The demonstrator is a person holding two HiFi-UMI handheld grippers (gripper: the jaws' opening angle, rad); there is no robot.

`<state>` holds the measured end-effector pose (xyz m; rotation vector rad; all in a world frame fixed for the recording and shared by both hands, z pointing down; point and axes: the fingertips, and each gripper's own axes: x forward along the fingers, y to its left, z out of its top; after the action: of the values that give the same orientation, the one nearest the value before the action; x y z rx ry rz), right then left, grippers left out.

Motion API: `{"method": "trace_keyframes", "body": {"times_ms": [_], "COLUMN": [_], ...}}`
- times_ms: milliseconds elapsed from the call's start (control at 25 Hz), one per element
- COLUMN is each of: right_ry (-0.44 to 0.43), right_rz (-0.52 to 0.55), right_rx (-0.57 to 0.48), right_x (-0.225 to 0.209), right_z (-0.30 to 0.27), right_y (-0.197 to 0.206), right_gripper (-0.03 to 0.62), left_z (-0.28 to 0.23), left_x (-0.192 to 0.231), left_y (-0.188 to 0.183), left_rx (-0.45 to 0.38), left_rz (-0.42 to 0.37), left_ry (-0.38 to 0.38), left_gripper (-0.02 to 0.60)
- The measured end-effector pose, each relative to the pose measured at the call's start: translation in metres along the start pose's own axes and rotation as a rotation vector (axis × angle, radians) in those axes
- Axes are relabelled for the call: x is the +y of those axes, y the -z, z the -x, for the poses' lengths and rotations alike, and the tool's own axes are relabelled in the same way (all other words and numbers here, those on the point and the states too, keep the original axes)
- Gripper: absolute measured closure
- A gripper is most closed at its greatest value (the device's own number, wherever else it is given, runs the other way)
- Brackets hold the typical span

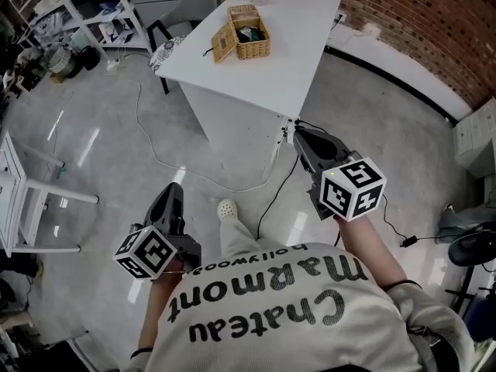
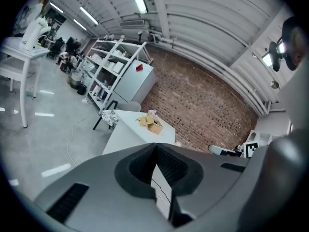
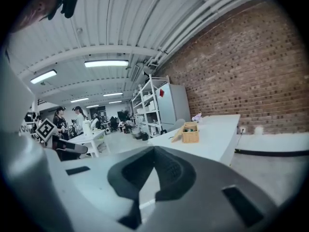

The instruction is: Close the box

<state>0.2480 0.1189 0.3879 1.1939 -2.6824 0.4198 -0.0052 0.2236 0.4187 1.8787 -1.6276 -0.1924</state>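
The white rectangular desk (image 1: 287, 60) stands well apart from the person, across the grey floor (image 1: 116, 169). The woven wicker box (image 1: 254, 43) sits near the desk's far end with its hinged lid (image 1: 223, 42) swung open at its left side, so closing has not begun. The left gripper (image 1: 172, 189) and right gripper (image 1: 299, 132) each have jaws together on nothing. Both are carried forward and slightly downward, probably for the approach.

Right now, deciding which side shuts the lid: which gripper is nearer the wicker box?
Right. The right gripper is just short of the table corner, with the box beyond; the left gripper is farther back, near the person's foot.
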Motion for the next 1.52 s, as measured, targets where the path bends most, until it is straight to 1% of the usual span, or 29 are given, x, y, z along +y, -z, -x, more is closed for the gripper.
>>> {"method": "trace_keyframes", "body": {"times_ms": [160, 360, 720, 880, 1000, 1200, 1360, 1520], "right_ry": [0.020, 0.040, 0.069, 0.078, 0.100, 0.140, 0.168, 0.158], "right_rz": [0.002, -0.018, -0.047, -0.082, -0.086, -0.115, -0.120, -0.151], "right_rx": [0.019, 0.020, -0.029, -0.037, -0.042, -0.020, 0.054, 0.131], "right_x": [-0.010, -0.019, -0.025, -0.024, -0.026, -0.038, -0.044, -0.046], "right_z": [-0.028, -0.073, -0.156, -0.185, -0.206, -0.240, -0.267, -0.293], "right_y": [-0.009, -0.033, -0.083, -0.096, -0.103, -0.094, -0.066, -0.037], "right_gripper": [0.591, 0.591, 0.591, 0.591, 0.591, 0.591, 0.591, 0.591], "left_z": [-0.027, -0.062, -0.122, -0.141, -0.154, -0.169, -0.175, -0.180], "left_x": [0.007, 0.024, 0.063, 0.083, 0.098, 0.130, 0.157, 0.182], "left_y": [-0.024, -0.063, -0.147, -0.175, -0.194, -0.207, -0.207, -0.206], "left_rx": [-0.011, -0.009, -0.032, -0.035, -0.043, -0.043, -0.031, -0.017], "left_rz": [-0.005, -0.007, -0.041, -0.043, -0.045, -0.047, -0.021, 0.013], "left_ry": [0.018, 0.034, 0.074, 0.088, 0.105, 0.113, 0.090, 0.050], "left_gripper": [0.580, 0.580, 0.580, 0.580, 0.580, 0.580, 0.580, 0.580]}}
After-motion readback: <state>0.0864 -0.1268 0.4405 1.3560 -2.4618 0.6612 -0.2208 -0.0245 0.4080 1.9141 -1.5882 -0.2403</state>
